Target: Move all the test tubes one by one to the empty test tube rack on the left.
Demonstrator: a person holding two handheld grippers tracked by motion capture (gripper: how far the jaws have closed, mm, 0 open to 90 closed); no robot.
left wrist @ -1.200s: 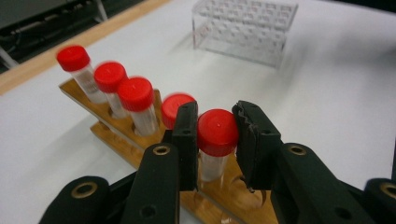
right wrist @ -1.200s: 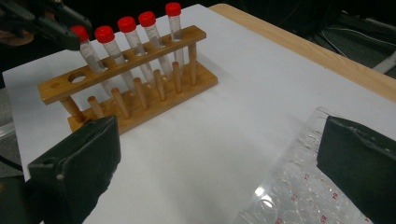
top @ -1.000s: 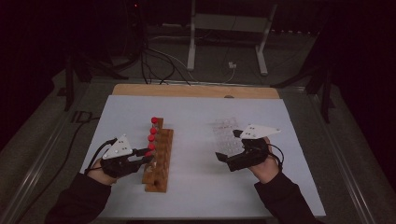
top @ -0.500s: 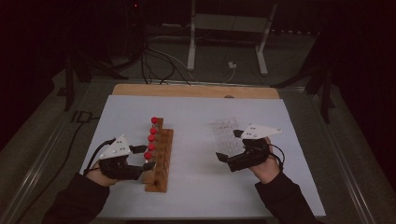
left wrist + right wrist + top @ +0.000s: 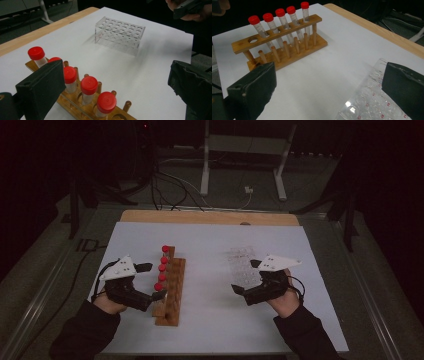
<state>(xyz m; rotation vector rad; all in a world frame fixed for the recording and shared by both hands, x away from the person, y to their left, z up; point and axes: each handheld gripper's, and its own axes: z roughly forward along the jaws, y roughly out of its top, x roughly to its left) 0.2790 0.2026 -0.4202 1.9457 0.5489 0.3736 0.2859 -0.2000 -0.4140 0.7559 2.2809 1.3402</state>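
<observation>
A wooden rack (image 5: 170, 290) left of centre holds several red-capped tubes (image 5: 161, 270) in a row, with one empty hole (image 5: 253, 40) at its near end. My left gripper (image 5: 151, 281) sits against the rack's left side. Its jaws have just been opening and now stand wide. In the left gripper view the tubes (image 5: 88, 86) stand between the jaws (image 5: 117, 72), and neither pad presses on one. My right gripper (image 5: 245, 276) is open over the near edge of a clear plastic rack (image 5: 242, 265) and holds nothing. That clear rack (image 5: 367, 105) lies between its jaws (image 5: 329, 75).
White paper (image 5: 210, 245) covers the wooden table, whose bare edge (image 5: 210, 217) shows at the back. The person's dark sleeves come in from the bottom. Cables and metal stand legs (image 5: 205, 165) lie on the floor beyond the table.
The left gripper's jaws, shut at the wooden rack a second ago, have spread wide, and the hand has shifted slightly toward the person. The right gripper has stayed where it was.
</observation>
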